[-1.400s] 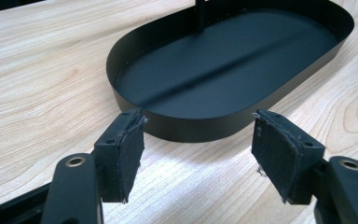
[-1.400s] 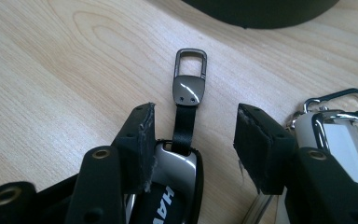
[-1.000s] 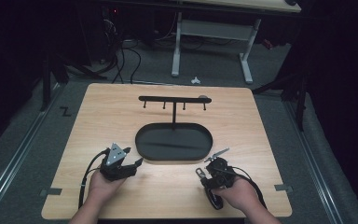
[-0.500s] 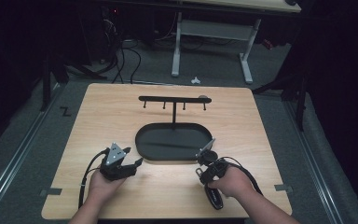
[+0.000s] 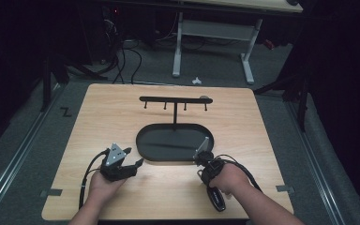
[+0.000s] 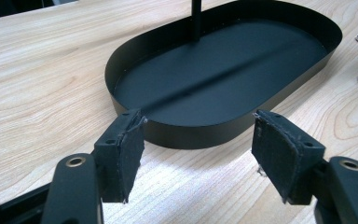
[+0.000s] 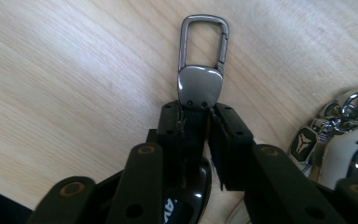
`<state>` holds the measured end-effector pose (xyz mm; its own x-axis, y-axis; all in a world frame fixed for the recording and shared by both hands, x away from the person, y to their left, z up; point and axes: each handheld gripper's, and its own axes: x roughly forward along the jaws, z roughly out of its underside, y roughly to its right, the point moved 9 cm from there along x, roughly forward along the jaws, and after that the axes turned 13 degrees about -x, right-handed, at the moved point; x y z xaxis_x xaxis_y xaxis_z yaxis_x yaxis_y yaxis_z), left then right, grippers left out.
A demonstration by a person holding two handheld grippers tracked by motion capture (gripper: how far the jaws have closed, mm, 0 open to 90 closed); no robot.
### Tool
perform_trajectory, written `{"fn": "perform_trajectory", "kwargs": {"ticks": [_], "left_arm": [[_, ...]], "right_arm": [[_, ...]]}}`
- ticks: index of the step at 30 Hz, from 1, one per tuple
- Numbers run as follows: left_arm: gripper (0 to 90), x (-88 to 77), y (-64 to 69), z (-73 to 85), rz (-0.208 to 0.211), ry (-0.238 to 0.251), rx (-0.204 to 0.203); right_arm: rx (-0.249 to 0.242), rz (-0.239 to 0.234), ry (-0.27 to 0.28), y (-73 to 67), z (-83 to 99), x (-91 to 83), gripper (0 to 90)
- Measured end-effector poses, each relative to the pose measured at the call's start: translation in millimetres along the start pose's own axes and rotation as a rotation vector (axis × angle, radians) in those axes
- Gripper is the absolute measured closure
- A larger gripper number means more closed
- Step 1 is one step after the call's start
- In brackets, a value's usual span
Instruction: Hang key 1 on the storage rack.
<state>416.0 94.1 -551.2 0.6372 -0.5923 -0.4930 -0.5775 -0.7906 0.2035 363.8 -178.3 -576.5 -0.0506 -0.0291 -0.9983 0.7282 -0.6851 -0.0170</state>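
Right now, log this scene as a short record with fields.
Table: light wood
Stand: black oval tray with a post and a hook bar
Left hand-held gripper: open, nothing between the jaws, facing the tray
Right hand-held gripper: jaws have just been closing on the key fob
Key fob: metal clip on top, lying on the table
Beside it: second key bunch

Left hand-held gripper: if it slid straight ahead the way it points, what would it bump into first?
Probably the near wall of the black oval tray. The left hand-held gripper has its jaws open and aimed right at it, with bare wooden table between; the gap is hard to judge.
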Motion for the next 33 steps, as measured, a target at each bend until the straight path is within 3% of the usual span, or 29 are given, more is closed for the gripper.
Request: {"fn": "perform_trajectory", "kwargs": {"ticks": [10, 12, 15, 17, 20, 23, 25, 29, 30, 33], "left_arm": [[34.5, 0.2, 0.1, -0.3, -0.002, 0.001, 0.003], [34.5, 0.1, -0.1, -0.3, -0.003, 0.001, 0.004], [34.5, 0.1, -0.1, -0.3, -0.002, 0.0, 0.003], [34.5, 0.2, 0.0, -0.2, -0.002, 0.0, 0.003], [34.5, 0.5, 0.5, -0.2, -0.001, 0.001, 0.004], [34.4, 1.1, 1.4, -0.9, -0.001, 0.0, 0.011], [34.5, 1.1, 1.7, -1.1, 0.0, 0.0, 0.011], [34.7, -0.9, 4.8, -1.3, 0.011, 0.006, 0.021], [34.8, -1.2, 6.9, -1.6, 0.014, 0.013, 0.025], [34.7, -0.1, 7.9, -0.8, 0.018, 0.006, 0.027]], "right_arm": [[-0.029, 0.051, 0.002, 3.1, -2.7, 1.2, 79.4], [-0.028, 0.04, -0.009, 2.6, -2.2, 1.4, 77.7], [-0.029, 0.004, -0.051, 1.3, 0.1, 1.3, 65.9], [-0.037, 0.008, -0.053, 1.1, 0.3, 1.5, 65.9], [-0.099, 0.024, -0.053, 1.9, 1.1, 1.7, 70.2], [-0.121, 0.029, -0.043, 1.6, 0.6, 1.6, 78.7], [-0.134, 0.034, -0.029, 0.9, -0.2, 1.7, 79.4], [-0.134, 0.035, -0.016, 1.0, 0.3, 2.2, 79.8], [-0.108, 0.029, -0.003, 0.2, 0.9, 1.3, 80.2], [-0.097, 0.018, 0.022, 1.9, 2.6, 1.6, 80.4]]}}
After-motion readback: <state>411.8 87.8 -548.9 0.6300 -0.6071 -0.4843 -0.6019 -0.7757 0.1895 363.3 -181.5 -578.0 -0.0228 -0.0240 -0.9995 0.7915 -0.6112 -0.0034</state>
